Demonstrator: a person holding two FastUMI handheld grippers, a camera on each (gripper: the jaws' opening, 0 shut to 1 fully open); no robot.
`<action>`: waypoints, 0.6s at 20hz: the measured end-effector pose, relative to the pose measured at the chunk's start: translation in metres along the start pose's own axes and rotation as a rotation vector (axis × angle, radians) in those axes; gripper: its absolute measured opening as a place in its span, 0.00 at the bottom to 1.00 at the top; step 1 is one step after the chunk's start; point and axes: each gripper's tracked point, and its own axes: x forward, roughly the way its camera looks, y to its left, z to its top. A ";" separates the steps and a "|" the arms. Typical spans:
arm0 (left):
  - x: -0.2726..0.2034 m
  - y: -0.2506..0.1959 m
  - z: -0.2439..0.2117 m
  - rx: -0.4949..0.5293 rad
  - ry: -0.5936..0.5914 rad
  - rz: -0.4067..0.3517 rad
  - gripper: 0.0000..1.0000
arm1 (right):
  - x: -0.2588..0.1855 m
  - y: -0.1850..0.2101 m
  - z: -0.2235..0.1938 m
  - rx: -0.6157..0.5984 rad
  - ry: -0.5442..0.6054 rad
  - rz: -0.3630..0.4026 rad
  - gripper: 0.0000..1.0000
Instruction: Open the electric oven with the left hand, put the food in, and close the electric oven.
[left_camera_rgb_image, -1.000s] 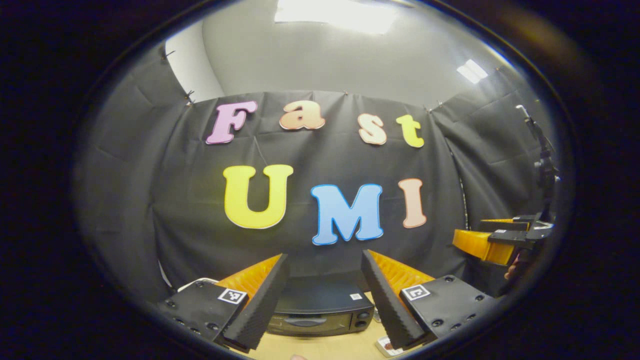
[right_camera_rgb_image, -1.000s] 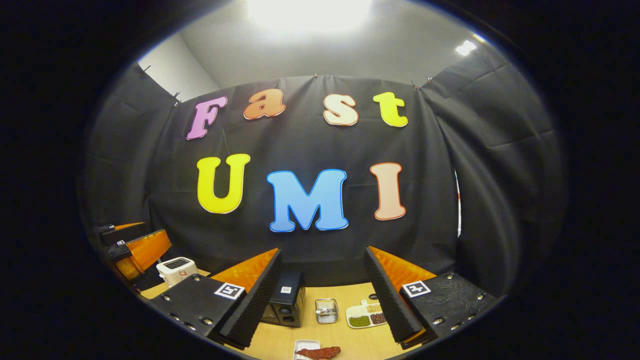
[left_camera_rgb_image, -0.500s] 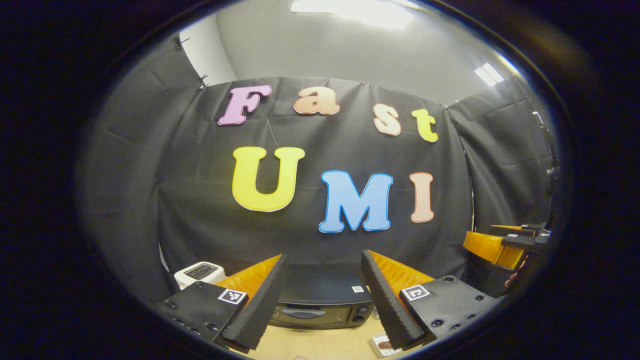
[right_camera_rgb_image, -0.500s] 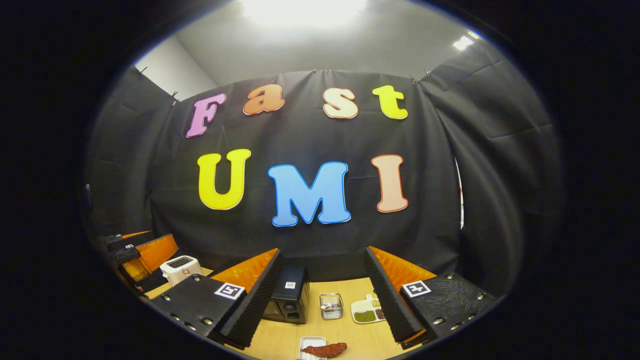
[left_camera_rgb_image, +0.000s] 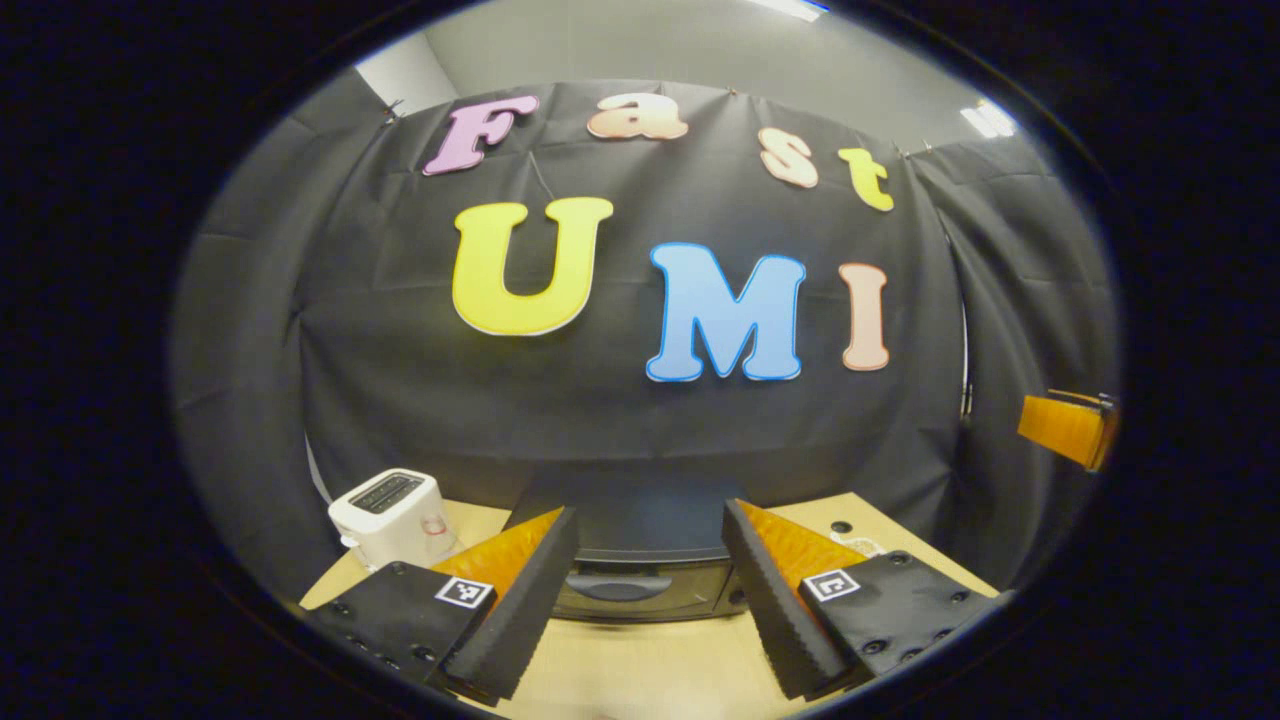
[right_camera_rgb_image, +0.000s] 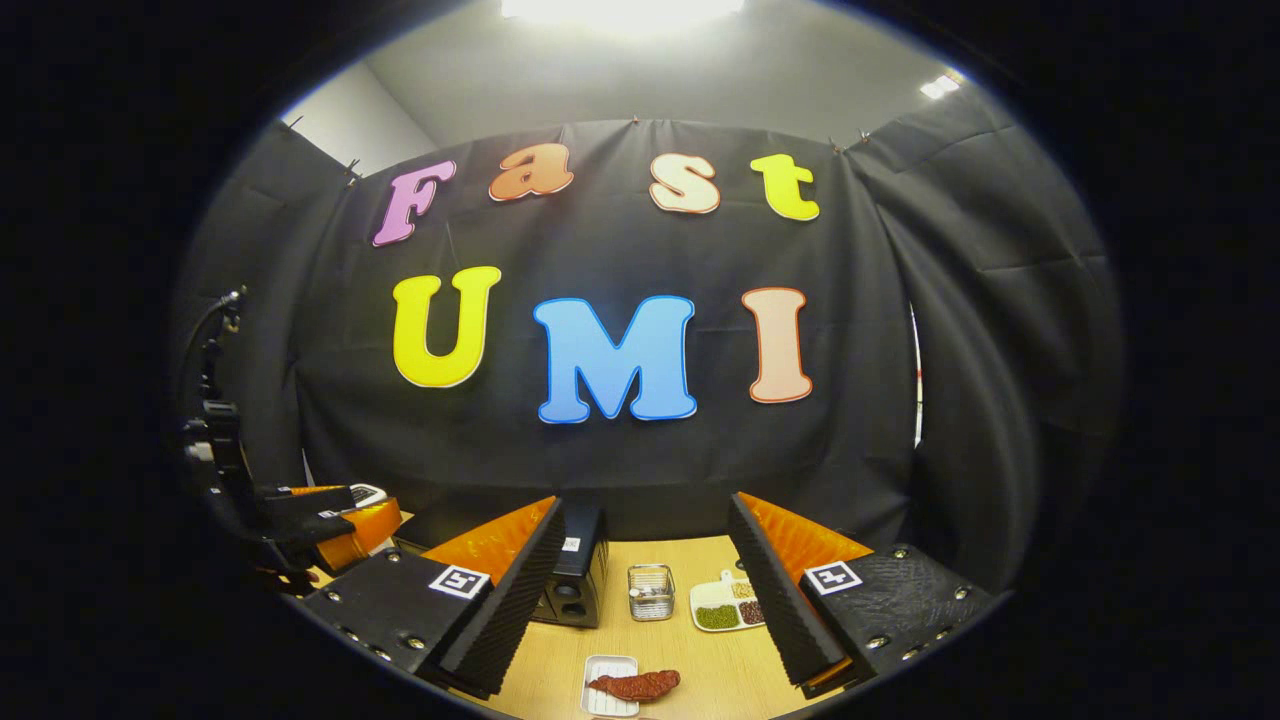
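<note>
The black electric oven (left_camera_rgb_image: 640, 570) sits on the wooden table with its door shut and its handle facing me, straight ahead between the fingers of my left gripper (left_camera_rgb_image: 648, 640), which is open and empty. In the right gripper view the oven (right_camera_rgb_image: 575, 570) stands at the left, partly behind one finger. A reddish-brown piece of food (right_camera_rgb_image: 635, 685) lies on a small white tray (right_camera_rgb_image: 600, 700) near the table's front. My right gripper (right_camera_rgb_image: 640, 640) is open above the table, holding nothing. The left gripper (right_camera_rgb_image: 330, 520) also appears at the far left of the right gripper view.
A white toaster (left_camera_rgb_image: 390, 510) stands left of the oven. On the table (right_camera_rgb_image: 700, 670) right of the oven are a small glass container (right_camera_rgb_image: 650, 590) and a white divided dish (right_camera_rgb_image: 725, 605) with green and dark beans. Black cloth walls close the booth behind.
My left gripper has moved forward and tilted down toward the oven, so the oven and toaster look larger. The right gripper has tilted down slightly; the food tray shows more fully.
</note>
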 end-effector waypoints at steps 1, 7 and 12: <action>0.011 0.001 -0.013 -0.003 0.031 -0.001 0.97 | 0.001 -0.002 -0.002 -0.001 0.009 -0.005 0.99; 0.078 0.017 -0.077 0.004 0.174 0.010 1.00 | 0.007 -0.018 -0.021 -0.009 0.060 -0.051 0.99; 0.117 0.026 -0.118 0.016 0.259 0.017 1.00 | 0.012 -0.030 -0.036 -0.007 0.103 -0.095 0.99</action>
